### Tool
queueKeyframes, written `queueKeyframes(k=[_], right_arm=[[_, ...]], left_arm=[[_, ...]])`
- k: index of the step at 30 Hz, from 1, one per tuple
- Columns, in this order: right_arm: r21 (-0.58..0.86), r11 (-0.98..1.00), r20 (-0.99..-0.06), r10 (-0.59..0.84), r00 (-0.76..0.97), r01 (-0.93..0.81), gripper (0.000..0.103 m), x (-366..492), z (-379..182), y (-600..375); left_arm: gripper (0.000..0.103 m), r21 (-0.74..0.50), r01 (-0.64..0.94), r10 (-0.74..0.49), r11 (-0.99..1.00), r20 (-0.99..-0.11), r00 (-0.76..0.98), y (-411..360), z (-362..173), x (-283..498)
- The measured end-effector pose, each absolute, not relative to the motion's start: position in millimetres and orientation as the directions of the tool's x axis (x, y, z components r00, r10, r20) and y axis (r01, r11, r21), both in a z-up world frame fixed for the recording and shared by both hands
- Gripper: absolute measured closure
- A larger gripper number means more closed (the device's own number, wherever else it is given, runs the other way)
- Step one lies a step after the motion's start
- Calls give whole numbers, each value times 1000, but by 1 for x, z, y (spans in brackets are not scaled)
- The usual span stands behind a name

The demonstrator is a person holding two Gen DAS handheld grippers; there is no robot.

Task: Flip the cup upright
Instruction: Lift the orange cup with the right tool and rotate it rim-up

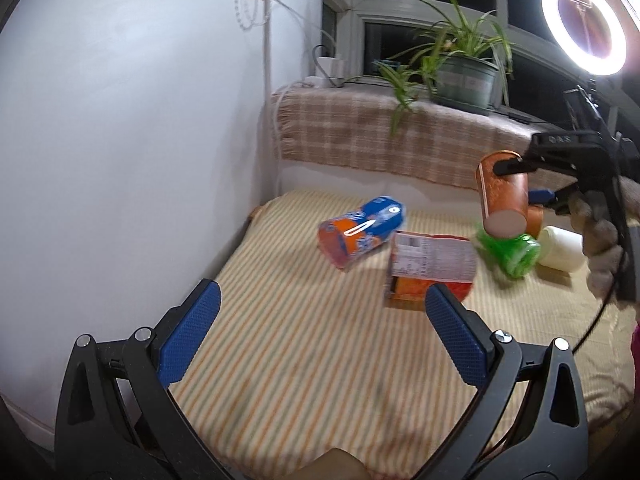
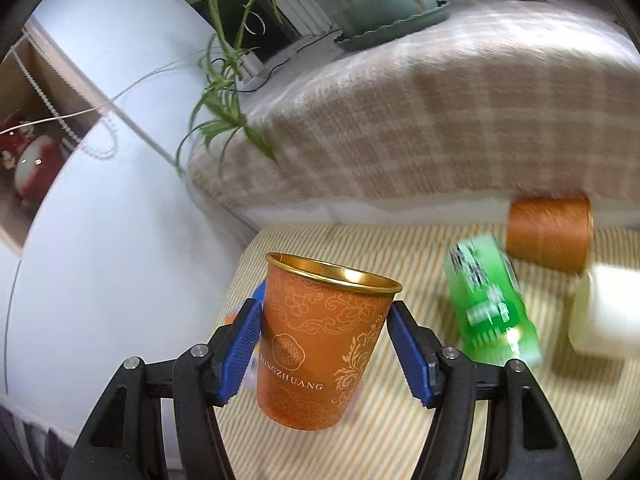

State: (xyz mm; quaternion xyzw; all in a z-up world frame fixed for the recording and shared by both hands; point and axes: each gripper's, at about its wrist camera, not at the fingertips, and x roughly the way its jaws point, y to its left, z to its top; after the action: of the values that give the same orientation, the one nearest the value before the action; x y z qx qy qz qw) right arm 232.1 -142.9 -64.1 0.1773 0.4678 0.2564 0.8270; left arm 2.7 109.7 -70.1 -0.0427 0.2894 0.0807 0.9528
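The right gripper clamps the orange paper cup between both blue pads, holding it in the air above the striped mat, rim toward 12 o'clock. The left gripper hovers open and empty. A green bottle lies at the cup's 3 o'clock.

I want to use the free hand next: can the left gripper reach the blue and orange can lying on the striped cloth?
Probably yes. The left gripper is open and the blue and orange can lies ahead with only bare striped cloth between.
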Motion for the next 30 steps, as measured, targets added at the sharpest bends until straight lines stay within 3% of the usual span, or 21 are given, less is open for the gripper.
queueKeyframes(k=[14,24,30], right_arm=[[557,813,-739,579,346,-170,36,144,-113,-205],[468,869,-804,493,333,-159,35,133,-144,-219],[455,872,-790,489,370,-181,32,139,-147,-220]], left_arm=[[0,-118,-10,-64,993,-602,796,64,-76,15],[0,-178,57,-160,982,-644,748,42,-86,24],[0,-204,80,-198,976,-667,718,34,-90,32]])
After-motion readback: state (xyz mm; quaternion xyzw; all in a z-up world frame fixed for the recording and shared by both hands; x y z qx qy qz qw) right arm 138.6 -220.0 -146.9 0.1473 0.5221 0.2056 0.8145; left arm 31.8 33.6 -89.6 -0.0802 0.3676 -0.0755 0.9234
